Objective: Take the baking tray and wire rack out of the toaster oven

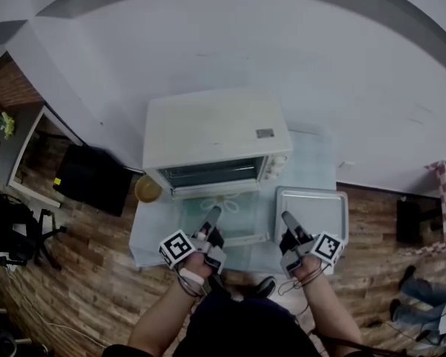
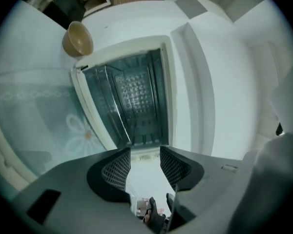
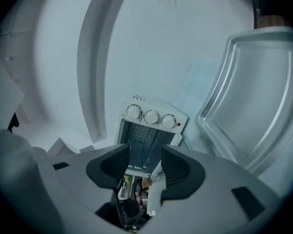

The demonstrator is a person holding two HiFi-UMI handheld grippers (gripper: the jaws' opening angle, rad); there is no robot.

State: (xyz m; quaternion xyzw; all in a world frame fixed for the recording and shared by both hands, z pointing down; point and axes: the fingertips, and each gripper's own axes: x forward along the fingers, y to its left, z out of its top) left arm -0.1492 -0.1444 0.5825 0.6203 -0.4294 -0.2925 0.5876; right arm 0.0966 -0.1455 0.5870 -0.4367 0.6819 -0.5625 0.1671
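Observation:
A white toaster oven (image 1: 215,129) stands on a small table with its glass door (image 1: 234,225) folded down flat. Inside the dark cavity (image 2: 132,101) a wire grid (image 2: 134,89) shows on side rails. The silver baking tray (image 1: 316,210) lies on the table right of the oven, and it fills the right side of the right gripper view (image 3: 256,94). My left gripper (image 1: 214,213) hovers over the open door, aimed into the cavity, jaws apart and empty (image 2: 145,155). My right gripper (image 1: 287,218) is by the tray's left edge, also apart and empty (image 3: 145,155), facing the oven's three knobs (image 3: 151,117).
A tan bowl (image 1: 147,189) (image 2: 78,39) sits on the table at the oven's left. The pale cloth-covered table (image 1: 152,240) is small, its edges close round the oven. A white wall is behind; wooden floor, a black box (image 1: 93,178) and dark bags lie around.

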